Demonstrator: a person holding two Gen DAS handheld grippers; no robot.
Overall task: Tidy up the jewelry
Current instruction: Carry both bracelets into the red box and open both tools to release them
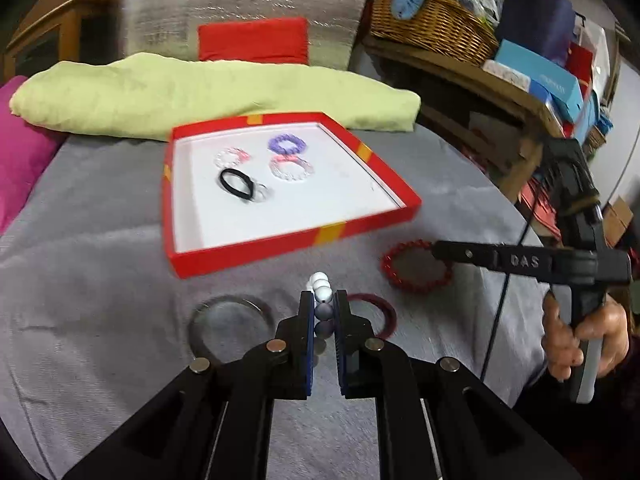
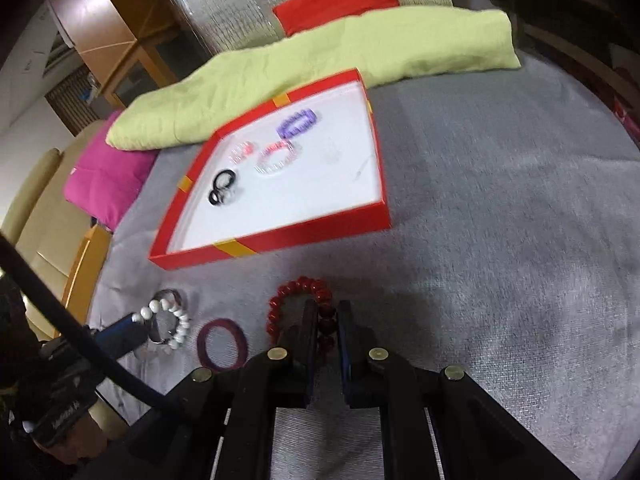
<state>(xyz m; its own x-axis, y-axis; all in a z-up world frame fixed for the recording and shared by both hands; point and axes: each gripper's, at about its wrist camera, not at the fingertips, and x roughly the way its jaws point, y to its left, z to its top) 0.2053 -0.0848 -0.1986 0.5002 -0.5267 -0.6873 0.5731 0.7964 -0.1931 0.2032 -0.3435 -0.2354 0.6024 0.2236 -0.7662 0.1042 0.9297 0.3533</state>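
My left gripper [image 1: 323, 300] is shut on a white bead bracelet [image 1: 322, 292], held just above the grey cloth; it also shows in the right wrist view [image 2: 170, 320]. My right gripper [image 2: 326, 310] is shut on a red bead bracelet [image 2: 298, 286], which lies on the cloth [image 1: 416, 266]. The red box lid [image 1: 288, 236] with a white inside holds a black hair tie [image 1: 237, 183], a purple bracelet [image 1: 286, 144] and two clear bracelets [image 1: 291, 168]. A dark red bangle [image 2: 222, 344] and a metal bangle [image 1: 230, 322] lie on the cloth.
A green folded cloth [image 1: 200, 92] lies behind the box, with a red cushion [image 1: 254, 40] and a pink cushion [image 2: 106, 180]. A wicker basket [image 1: 432, 20] and boxes stand on a shelf at the right. The grey cloth [image 2: 500, 220] covers the table.
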